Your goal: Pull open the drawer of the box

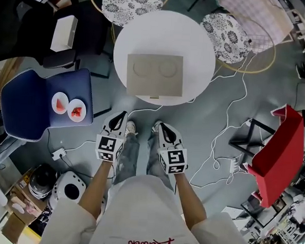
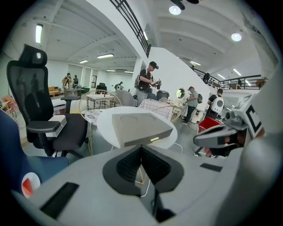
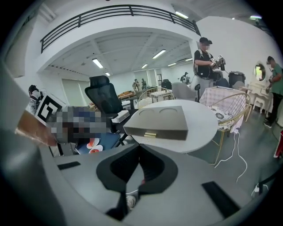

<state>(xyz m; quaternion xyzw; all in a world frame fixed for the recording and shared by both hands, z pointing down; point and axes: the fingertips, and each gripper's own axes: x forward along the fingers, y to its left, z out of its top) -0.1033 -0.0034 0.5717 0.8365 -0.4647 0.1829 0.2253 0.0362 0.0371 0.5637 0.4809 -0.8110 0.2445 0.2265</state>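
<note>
A flat grey box with two round hollows in its top lies on a round white table. Its drawer front faces me with a small brass handle and looks pushed in. Both grippers hang short of the table, above my legs. The left gripper is shut and empty, its jaws meeting below the box and the handle. The right gripper is also shut with nothing in it, aimed toward the box and handle.
A blue chair with two small plates stands at the left. Patterned stools ring the table's far side. A red bin is at the right, and white cables lie on the floor. A black office chair and several people are beyond.
</note>
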